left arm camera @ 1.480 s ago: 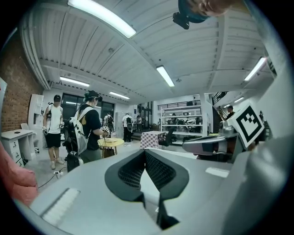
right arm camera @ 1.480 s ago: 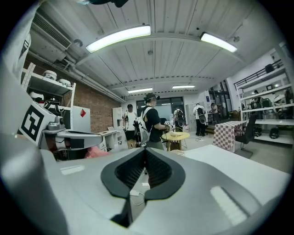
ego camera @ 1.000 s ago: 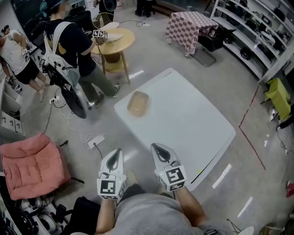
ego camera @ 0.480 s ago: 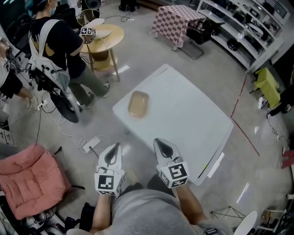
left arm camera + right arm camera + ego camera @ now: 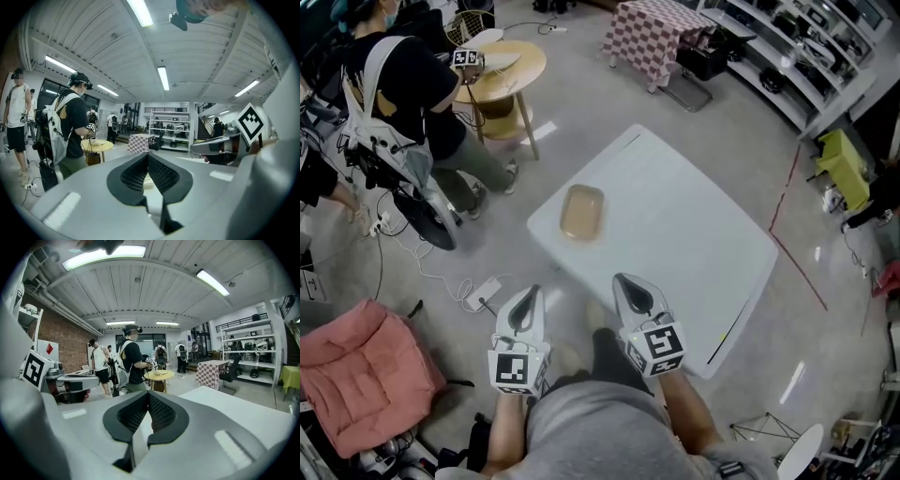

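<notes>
No legible writing and no brand. There are only black-and-white square markers on the left cube and right cube. A red diamond sign sits on a white cabinet at 9 o'clock in the right gripper view.

Left gripper: jaws closed tip to tip, nothing in them. Right gripper: same, closed and empty. They sit side by side, pointing at 12 o'clock in the head view.

The tray is tan and lies flat on the white table, near its 10 o'clock corner. It is at 1 o'clock from the left gripper and 11 o'clock from the right, apart from both. The left gripper is over the floor off the table edge; the right gripper overlaps the near edge.

Vs earlier: both grippers were closed then too. The left gripper view has swung, so the brick wall and pink cushion have dropped out of it. The person in black now fills its 9 o'clock. In the head view the round table has slid toward 11 o'clock, while the tray has barely shifted.

Hard to see:
- Can't tell whether anything is in the tray.
- The left gripper view shows only a pale sliver through the gap under the jaw tips.
- The hands are hidden under the cubes.
- The cushion is cut off at the frame's 8 o'clock edge.
</notes>
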Motion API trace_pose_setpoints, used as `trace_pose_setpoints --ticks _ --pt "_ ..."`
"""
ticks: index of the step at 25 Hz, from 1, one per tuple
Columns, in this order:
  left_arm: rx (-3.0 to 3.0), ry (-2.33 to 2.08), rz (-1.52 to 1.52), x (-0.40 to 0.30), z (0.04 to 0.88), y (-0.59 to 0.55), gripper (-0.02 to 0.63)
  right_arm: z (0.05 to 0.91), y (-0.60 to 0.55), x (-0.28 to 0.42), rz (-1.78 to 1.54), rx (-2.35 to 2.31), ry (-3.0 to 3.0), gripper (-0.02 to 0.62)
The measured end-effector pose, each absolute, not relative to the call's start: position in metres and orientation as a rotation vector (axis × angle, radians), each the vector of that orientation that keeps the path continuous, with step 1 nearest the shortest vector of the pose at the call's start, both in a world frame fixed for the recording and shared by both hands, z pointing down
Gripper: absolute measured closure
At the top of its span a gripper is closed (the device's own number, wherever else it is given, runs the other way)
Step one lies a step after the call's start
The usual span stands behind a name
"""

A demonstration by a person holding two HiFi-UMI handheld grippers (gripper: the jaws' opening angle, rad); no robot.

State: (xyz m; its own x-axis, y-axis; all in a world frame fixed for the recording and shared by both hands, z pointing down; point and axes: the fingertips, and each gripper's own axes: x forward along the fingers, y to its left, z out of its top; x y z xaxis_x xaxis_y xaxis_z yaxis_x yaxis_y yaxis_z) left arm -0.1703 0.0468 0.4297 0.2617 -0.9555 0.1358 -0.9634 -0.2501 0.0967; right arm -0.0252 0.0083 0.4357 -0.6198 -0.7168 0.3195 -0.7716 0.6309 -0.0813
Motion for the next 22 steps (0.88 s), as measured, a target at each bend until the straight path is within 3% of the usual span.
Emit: trace_pose_setpoints --ticks 22 --pt "2.191 -1.801 0.216 -0.160 0.493 -0.068 0.594 0.506 -0.125 -0.017 0.510 1.075 -2.543 0.591"
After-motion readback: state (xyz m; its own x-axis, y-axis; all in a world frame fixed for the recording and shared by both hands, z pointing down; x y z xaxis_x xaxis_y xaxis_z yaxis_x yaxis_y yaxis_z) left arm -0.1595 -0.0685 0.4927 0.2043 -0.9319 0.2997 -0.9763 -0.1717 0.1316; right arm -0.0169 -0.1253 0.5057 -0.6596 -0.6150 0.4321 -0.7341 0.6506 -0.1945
